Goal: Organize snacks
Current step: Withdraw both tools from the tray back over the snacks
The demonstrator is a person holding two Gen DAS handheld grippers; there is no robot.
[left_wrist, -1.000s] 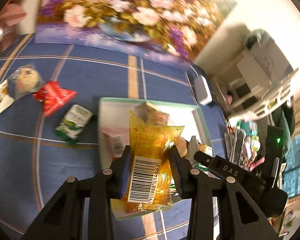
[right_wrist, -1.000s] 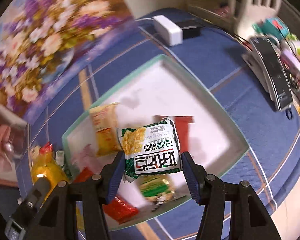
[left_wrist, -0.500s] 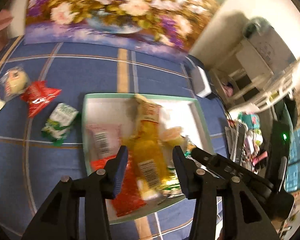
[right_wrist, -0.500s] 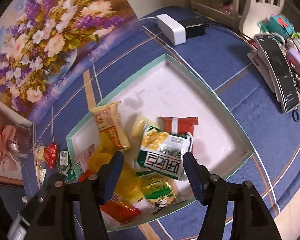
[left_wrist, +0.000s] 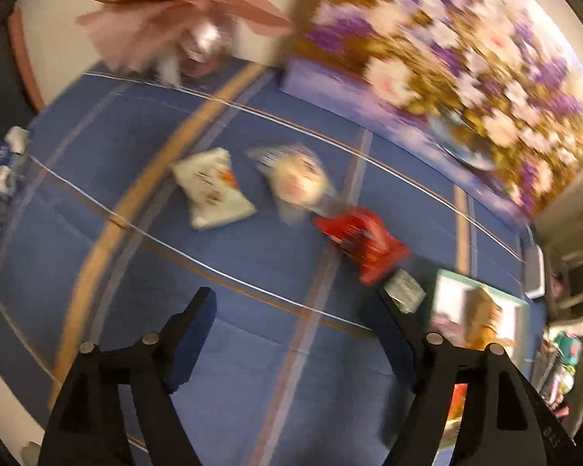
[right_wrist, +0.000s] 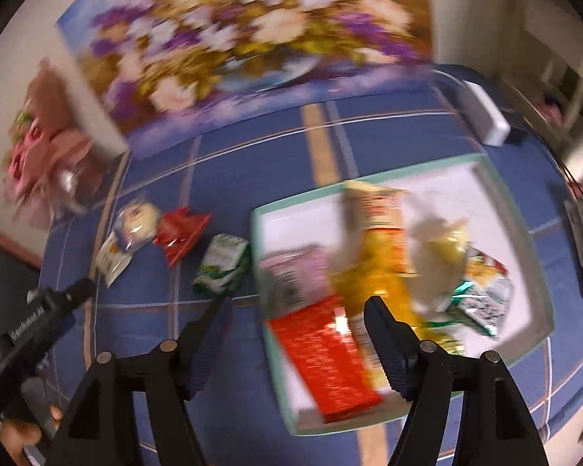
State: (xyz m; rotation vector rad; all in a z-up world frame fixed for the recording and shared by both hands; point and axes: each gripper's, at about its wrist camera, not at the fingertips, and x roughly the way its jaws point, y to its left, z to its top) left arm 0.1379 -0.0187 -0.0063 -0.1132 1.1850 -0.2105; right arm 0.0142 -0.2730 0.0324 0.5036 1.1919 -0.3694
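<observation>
Your worktop [right_wrist: 388,132]: blue plaid cloth, flower painting [right_wrist: 229,35] far | teal-rimmed tray [right_wrist: 524,240] right, snacks inside | four packets loose left, green packet [right_wrist: 223,262] nearest tray | left tongs [left_wrist: 291,314], right tongs [right_wrist: 297,316] gape, holding nothing.

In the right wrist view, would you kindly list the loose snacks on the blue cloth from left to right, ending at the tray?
White packet → round clear-wrapped snack → red packet → green packet → tray.

Blue plaid tablecloth [left_wrist: 252,369]; floral painting [right_wrist: 252,31] leaning against pale wall [left_wrist: 58,39]; warm indoor light.
</observation>
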